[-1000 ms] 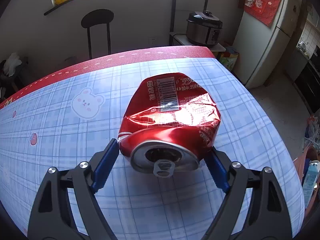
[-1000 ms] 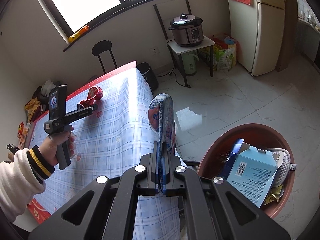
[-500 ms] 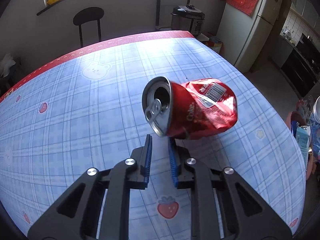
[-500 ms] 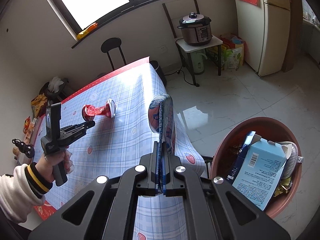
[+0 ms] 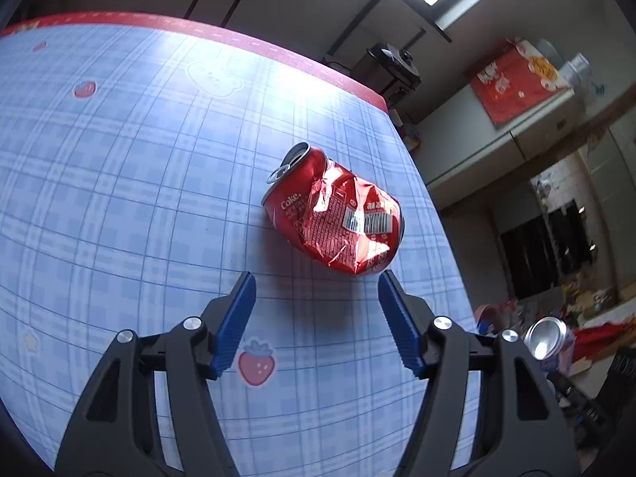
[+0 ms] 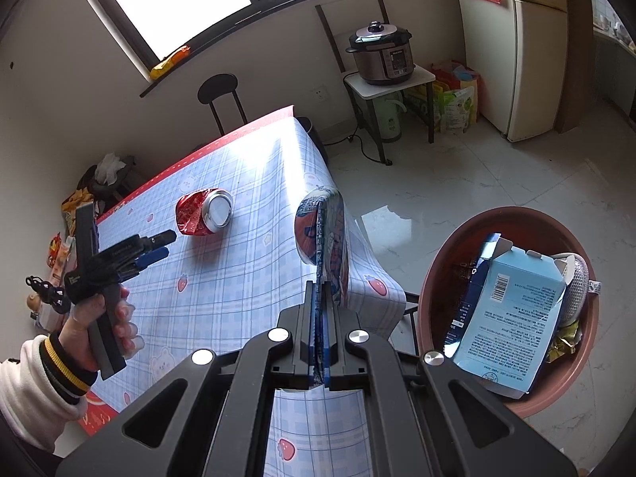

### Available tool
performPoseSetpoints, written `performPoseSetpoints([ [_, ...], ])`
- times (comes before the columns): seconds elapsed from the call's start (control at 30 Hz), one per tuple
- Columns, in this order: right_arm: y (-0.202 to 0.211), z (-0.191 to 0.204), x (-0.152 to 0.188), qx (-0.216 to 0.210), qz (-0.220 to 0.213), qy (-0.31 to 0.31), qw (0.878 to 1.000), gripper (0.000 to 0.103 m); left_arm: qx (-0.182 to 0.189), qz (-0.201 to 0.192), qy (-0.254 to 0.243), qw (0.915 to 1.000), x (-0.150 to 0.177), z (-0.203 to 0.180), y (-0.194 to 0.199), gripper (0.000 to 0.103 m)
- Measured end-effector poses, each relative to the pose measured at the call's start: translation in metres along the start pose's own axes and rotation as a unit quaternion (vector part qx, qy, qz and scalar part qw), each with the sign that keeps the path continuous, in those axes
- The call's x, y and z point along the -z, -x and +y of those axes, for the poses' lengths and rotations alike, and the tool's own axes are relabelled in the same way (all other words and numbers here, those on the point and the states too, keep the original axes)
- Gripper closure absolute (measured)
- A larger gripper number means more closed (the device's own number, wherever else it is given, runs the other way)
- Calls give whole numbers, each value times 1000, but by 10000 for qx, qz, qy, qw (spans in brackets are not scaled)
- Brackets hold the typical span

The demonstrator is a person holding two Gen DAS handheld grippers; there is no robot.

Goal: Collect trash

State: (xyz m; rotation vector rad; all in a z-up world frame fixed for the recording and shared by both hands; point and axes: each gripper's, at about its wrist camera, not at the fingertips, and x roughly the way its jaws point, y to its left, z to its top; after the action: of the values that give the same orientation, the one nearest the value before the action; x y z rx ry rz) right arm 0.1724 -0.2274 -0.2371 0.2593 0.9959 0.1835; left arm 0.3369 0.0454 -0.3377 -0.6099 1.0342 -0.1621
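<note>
Crushed can (image 5: pixel 338 214) on its side on the table (image 5: pixel 119 183), just ahead of the left gripper (image 5: pixel 316 298).

The can's long axis runs slantwise across the checked cloth in the left wrist view, pull-tab end up-left, base down-right, barcode upward. The left jaws have just been opening and stand spread, nothing between them. The right gripper (image 6: pixel 322 298) is pressed together, pinching a flattened can (image 6: pixel 324 234) upright beside the bin (image 6: pixel 437 278).
</note>
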Motion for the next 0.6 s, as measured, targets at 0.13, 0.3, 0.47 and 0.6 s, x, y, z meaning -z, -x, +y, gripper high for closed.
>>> performPoseSetpoints([
  [0.13,-2,4,0,35,50,75,10000,100,443,-111,1036,9936,-6,15,-13,42],
  [0.3,-3,2,-3,122,87,146,9998,100,745,-195,1620,9838,-8,18,-30,42],
  [0.47,-2,-6,-3,227,102,95,9996,100,827,-240,1880,9784,-15,18,-48,74],
  [0.6,1,-14,-3,335,94,13,9994,100,702,-361,1603,9839,-21,2,-48,87],
])
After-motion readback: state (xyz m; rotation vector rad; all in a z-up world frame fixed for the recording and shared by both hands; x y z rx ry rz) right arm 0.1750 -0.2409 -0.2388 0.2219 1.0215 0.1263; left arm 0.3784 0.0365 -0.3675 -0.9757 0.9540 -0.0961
